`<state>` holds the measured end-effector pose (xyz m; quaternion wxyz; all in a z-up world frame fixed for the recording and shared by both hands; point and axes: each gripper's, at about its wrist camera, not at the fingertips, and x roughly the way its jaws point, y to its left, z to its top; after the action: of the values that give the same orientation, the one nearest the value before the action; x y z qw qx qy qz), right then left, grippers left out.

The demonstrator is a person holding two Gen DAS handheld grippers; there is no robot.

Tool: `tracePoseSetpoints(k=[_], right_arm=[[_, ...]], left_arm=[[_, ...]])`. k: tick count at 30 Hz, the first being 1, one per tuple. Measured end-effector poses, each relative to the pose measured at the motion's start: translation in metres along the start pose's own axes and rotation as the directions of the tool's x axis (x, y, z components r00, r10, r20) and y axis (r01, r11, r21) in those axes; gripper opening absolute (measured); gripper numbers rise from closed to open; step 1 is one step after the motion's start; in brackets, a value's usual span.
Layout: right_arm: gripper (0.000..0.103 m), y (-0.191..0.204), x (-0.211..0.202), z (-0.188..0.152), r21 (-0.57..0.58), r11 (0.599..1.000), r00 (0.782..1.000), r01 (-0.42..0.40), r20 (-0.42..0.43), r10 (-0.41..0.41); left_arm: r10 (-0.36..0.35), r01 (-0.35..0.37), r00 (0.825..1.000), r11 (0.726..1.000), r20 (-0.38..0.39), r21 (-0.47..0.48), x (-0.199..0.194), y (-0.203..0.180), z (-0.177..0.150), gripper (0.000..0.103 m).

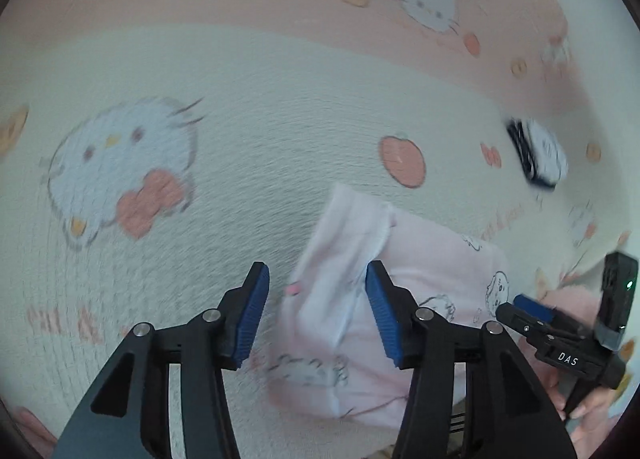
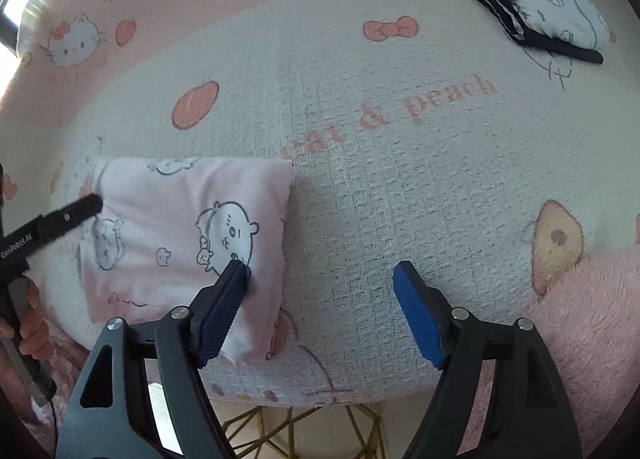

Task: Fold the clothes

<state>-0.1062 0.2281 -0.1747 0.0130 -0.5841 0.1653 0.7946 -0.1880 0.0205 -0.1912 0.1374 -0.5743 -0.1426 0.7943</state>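
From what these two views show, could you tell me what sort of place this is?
Probably a home, perhaps a bedroom: a cat-and-peach print cover holds a folded pink garment, a stack of folded clothes and a fluffy pink blanket.

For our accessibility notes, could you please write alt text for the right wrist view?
A folded pink garment lies on a cartoon-print cloth, the open right gripper at its edge. A second folded pile sits far right.

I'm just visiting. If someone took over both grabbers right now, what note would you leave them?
Left gripper: open, over the pink garment's edge.
Right gripper: open, one finger over the garment's corner.
Pink garment: folded, lying on the patterned blanket.
Folded pile: at the far right.
Done: pink garment looks folded.
Left: probably move it to the pile.
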Motion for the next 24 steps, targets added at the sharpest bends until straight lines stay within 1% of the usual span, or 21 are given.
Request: tracePoseSetpoints(k=[1, 2, 3, 4, 5, 6, 8, 10, 12, 13, 14, 15, 17, 19, 20, 21, 22, 23, 24], right_arm=[[0.077, -0.001, 0.0, 0.001, 0.026, 0.998, 0.999, -0.051, -0.005, 0.051], [0.077, -0.002, 0.003, 0.001, 0.053, 0.991, 0.992, -0.122, -0.019, 0.123], [0.077, 0.0, 0.008, 0.001, 0.077, 0.979, 0.981, -0.186, -0.036, 0.19], [0.077, 0.003, 0.014, -0.001, 0.09, 0.974, 0.976, -0.21, -0.047, 0.215], [0.08, 0.008, 0.018, -0.002, 0.088, 0.972, 0.974, -0.217, -0.053, 0.222], [0.081, 0.016, 0.018, -0.004, 0.047, 0.982, 0.982, -0.183, -0.046, 0.185], [0.08, 0.029, 0.019, -0.009, -0.028, 0.992, 0.992, -0.12, -0.038, 0.118], [0.072, 0.031, 0.018, -0.011, -0.044, 0.996, 0.996, -0.082, -0.022, 0.082], [0.062, 0.031, 0.016, -0.012, -0.041, 0.997, 0.998, -0.067, -0.013, 0.066], [0.059, 0.031, 0.016, -0.012, -0.042, 0.997, 0.998, -0.061, -0.009, 0.061], [0.047, 0.031, 0.015, -0.012, -0.048, 0.997, 0.998, -0.063, -0.008, 0.063], [0.033, 0.033, 0.015, -0.011, -0.062, 0.995, 0.997, -0.081, -0.013, 0.08], [0.033, 0.036, 0.013, -0.012, -0.082, 0.993, 0.996, -0.091, -0.022, 0.089], [0.034, 0.034, 0.016, -0.011, -0.069, 0.993, 0.995, -0.1, -0.024, 0.098], [0.037, 0.031, 0.017, -0.011, -0.049, 0.992, 0.993, -0.113, -0.023, 0.112], [0.044, 0.023, 0.019, -0.012, -0.022, 0.991, 0.991, -0.134, -0.018, 0.133], [0.049, 0.017, 0.02, -0.013, -0.001, 0.988, 0.988, -0.153, -0.013, 0.153], [0.057, 0.02, 0.021, -0.013, -0.009, 0.988, 0.988, -0.157, -0.009, 0.157], [0.059, 0.026, 0.021, -0.014, -0.039, 0.99, 0.991, -0.137, -0.004, 0.137]], left_arm=[[-0.03, 0.03, 1.0, 0.999, -0.004, -0.019, -0.001, 0.004, -0.001, 0.053], [-0.063, 0.063, 0.998, 0.998, -0.012, -0.032, -0.001, 0.006, -0.004, 0.053], [-0.098, 0.097, 0.995, 0.994, -0.021, -0.044, 0.0, 0.008, -0.006, 0.053], [-0.117, 0.116, 0.993, 0.992, -0.029, -0.051, 0.003, 0.009, -0.01, 0.053], [-0.126, 0.124, 0.991, 0.991, -0.038, -0.056, 0.007, 0.009, -0.013, 0.054], [-0.134, 0.131, 0.99, 0.989, -0.039, -0.064, 0.009, 0.008, -0.017, 0.055], [-0.146, 0.143, 0.989, 0.986, -0.03, -0.085, 0.01, 0.008, -0.023, 0.056], [-0.157, 0.154, 0.987, 0.983, -0.023, -0.099, 0.013, 0.008, -0.025, 0.056], [-0.161, 0.159, 0.987, 0.983, -0.015, -0.092, 0.014, 0.005, -0.027, 0.056], [-0.182, 0.179, 0.983, 0.979, -0.018, -0.093, 0.015, 0.005, -0.029, 0.05], [-0.21, 0.206, 0.977, 0.974, -0.03, -0.096, 0.016, 0.004, -0.031, 0.039], [-0.238, 0.233, 0.97, 0.968, -0.043, -0.099, 0.017, 0.003, -0.032, 0.039], [-0.244, 0.24, 0.969, 0.967, -0.043, -0.082, 0.013, 0.003, -0.036, 0.038], [-0.249, 0.244, 0.968, 0.964, -0.037, -0.1, 0.011, 0.009, -0.039, 0.039], [-0.254, 0.248, 0.967, 0.962, -0.034, -0.116, 0.011, 0.014, -0.04, 0.042], [-0.27, 0.265, 0.962, 0.955, -0.027, -0.133, 0.013, 0.017, -0.039, 0.043], [-0.283, 0.277, 0.959, 0.95, -0.025, -0.142, 0.015, 0.018, -0.039, 0.043], [-0.278, 0.272, 0.96, 0.952, -0.028, -0.143, 0.014, 0.018, -0.038, 0.043], [-0.265, 0.258, 0.964, 0.955, -0.032, -0.144, 0.012, 0.017, -0.039, 0.04]])
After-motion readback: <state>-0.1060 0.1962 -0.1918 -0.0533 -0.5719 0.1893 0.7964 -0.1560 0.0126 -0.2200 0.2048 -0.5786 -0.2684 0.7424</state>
